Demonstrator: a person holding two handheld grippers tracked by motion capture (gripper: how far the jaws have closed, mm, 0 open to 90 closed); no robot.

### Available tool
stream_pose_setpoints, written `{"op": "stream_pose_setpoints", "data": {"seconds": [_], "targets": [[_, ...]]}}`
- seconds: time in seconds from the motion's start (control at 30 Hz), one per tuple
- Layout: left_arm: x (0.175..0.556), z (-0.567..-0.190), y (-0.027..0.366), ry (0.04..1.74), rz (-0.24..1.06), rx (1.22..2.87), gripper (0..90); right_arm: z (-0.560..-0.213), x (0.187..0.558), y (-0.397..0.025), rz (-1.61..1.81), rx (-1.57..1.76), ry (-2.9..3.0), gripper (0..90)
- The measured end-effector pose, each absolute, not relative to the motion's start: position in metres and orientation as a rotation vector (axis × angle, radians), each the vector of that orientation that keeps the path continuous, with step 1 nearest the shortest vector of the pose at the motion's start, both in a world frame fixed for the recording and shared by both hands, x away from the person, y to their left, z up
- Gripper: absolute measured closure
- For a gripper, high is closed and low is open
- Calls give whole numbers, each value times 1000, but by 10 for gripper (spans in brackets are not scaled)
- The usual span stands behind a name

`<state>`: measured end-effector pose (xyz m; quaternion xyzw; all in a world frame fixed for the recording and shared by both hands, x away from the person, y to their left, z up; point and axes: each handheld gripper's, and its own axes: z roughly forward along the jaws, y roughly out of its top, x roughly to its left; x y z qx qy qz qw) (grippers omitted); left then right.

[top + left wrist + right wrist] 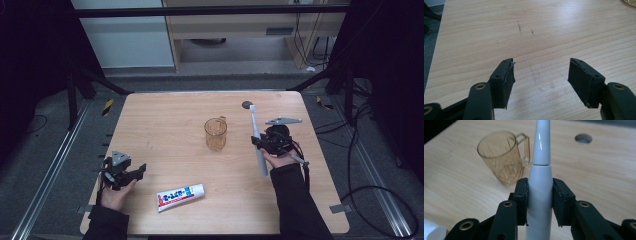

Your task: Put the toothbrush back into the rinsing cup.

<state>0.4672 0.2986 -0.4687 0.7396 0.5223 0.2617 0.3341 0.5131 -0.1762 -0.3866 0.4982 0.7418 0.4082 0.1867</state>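
Note:
A white electric toothbrush (257, 141) (540, 182) is clamped in my right gripper (261, 143) (540, 200), which is shut on its handle, right of the cup. The brush points away from the person, its head toward the table's far edge. A clear amber cup (215, 134) (501, 157) with a handle stands upright mid-table. A white toothpaste tube (180, 196) with blue and red print lies near the front edge. My left gripper (141, 170) (541, 77) stands open at the front left, nothing but bare wood between its jaws.
The wooden table (165, 125) has a round cable hole (247, 105) (583, 138) near its far edge. Black frame bars, cables and grey floor surround the table.

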Motion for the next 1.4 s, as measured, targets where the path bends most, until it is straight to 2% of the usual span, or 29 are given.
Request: {"op": "stream_pose_setpoints", "data": {"seconds": [0.63, 1.4], "targets": [[467, -469, 298, 1354, 679, 1930, 391, -359, 513, -164, 1455, 1316, 1712, 674], [467, -469, 300, 1350, 687, 1917, 390, -345, 551, -126, 1550, 1248, 1513, 674]]}}
